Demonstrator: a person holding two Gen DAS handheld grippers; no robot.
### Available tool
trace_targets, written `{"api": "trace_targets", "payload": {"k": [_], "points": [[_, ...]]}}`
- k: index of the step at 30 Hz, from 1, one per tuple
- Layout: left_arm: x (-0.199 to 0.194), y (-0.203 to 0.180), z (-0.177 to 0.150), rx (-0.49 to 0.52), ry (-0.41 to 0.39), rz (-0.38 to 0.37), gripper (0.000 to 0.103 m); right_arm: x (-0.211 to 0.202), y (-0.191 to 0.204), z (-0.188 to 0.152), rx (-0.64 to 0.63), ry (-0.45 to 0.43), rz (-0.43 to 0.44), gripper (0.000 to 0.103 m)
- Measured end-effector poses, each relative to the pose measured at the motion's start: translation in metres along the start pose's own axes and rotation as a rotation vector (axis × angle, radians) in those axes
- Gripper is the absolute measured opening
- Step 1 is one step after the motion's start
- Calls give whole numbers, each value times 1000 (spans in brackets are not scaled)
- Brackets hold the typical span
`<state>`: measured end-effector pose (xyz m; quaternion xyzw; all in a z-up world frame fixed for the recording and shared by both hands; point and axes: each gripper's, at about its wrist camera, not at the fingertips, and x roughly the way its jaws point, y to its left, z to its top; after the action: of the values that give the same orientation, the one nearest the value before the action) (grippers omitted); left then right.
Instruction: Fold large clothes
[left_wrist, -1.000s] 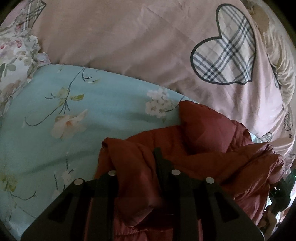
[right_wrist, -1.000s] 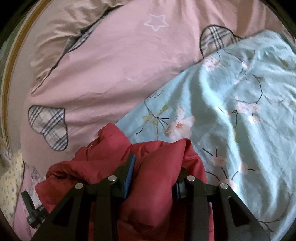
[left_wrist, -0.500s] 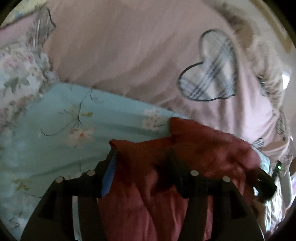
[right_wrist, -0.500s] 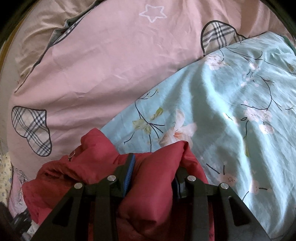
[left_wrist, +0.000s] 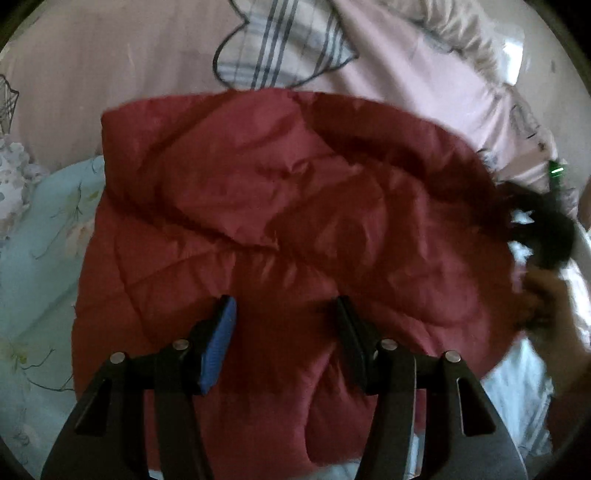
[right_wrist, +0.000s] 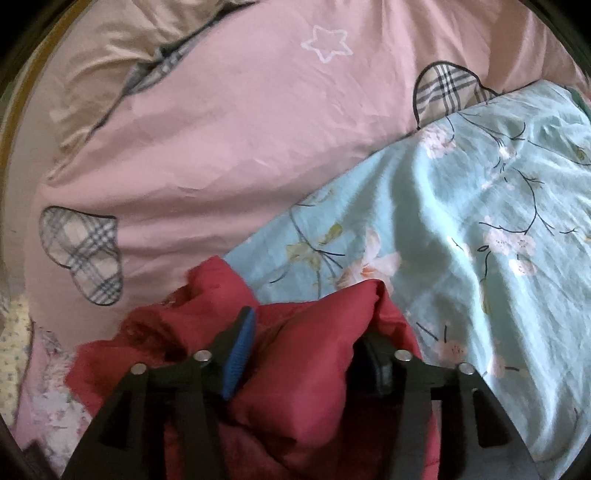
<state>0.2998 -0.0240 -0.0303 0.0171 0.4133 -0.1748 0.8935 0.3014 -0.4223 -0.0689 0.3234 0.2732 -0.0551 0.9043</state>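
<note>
Your left gripper (left_wrist: 282, 332) has let go: a second ago its fingers were pinched on a ridge of the red padded jacket (left_wrist: 295, 221), and now they stand apart above the fabric with nothing pressed between them. It has also swung sideways, so the jacket that was bunched under it then now spreads out flat ahead of it, reaching from just below the fingers up to the pink duvet (left_wrist: 110, 55) with the plaid heart (left_wrist: 280, 40). To its right edge you can see your other hand (left_wrist: 546, 295), blurred, at the jacket's far side.

Your right gripper (right_wrist: 306, 350) is opening at this moment. A thick fold of the jacket (right_wrist: 314, 332) sits between its fingers, the same bulge it clamped a second ago, but the fingers look to be parting from it, not squeezing. Beyond and to the right of that fold lies the light blue floral sheet (right_wrist: 480, 221); beyond and to the left, the pink duvet.

So both grips are being released together, which reads as one fold just laid down. The jacket still looks lumpy on the right side, so you will likely need to re-grasp an edge and smooth or fold again.
</note>
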Motion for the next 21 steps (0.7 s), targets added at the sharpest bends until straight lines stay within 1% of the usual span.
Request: {"api": "trace_targets", "payload": {"k": [3, 5, 7, 8, 9, 11, 13, 14, 15, 17, 19, 21], "points": [[12, 4, 2, -16, -3, 13, 54, -25, 10, -3, -47, -17, 26, 68], [15, 3, 5, -14, -6, 23, 54, -48, 22, -12, -112, -52, 37, 75], [15, 1, 4, -7, -8, 34, 54, -62, 35, -23, -190, -62, 44, 78], [17, 0, 5, -5, -10, 39, 54, -66, 45, -33, -254, -51, 48, 79], [18, -1, 5, -3, -10, 41, 54, -63, 55, -42, -315, -20, 53, 79], [20, -2, 6, -3, -6, 42, 54, -47, 71, -57, -424, 77, 48, 78], [19, -3, 7, -6, -2, 40, 54, -27, 78, -67, -494, 141, 16, 78], [19, -3, 8, -6, 2, 37, 54, -17, 78, -69, -516, 164, -17, 78], [17, -4, 8, -5, 4, 34, 54, -8, 76, -68, -528, 175, -44, 77], [10, 1, 11, -8, -3, 25, 54, 1, 70, -63, -527, 178, -60, 77], [-2, 10, 12, -28, -28, 22, 54, 5, 65, -56, -513, 171, -82, 77], [-10, 25, 16, -60, -51, 49, 54, 8, 59, -46, -487, 169, -92, 77]]}}
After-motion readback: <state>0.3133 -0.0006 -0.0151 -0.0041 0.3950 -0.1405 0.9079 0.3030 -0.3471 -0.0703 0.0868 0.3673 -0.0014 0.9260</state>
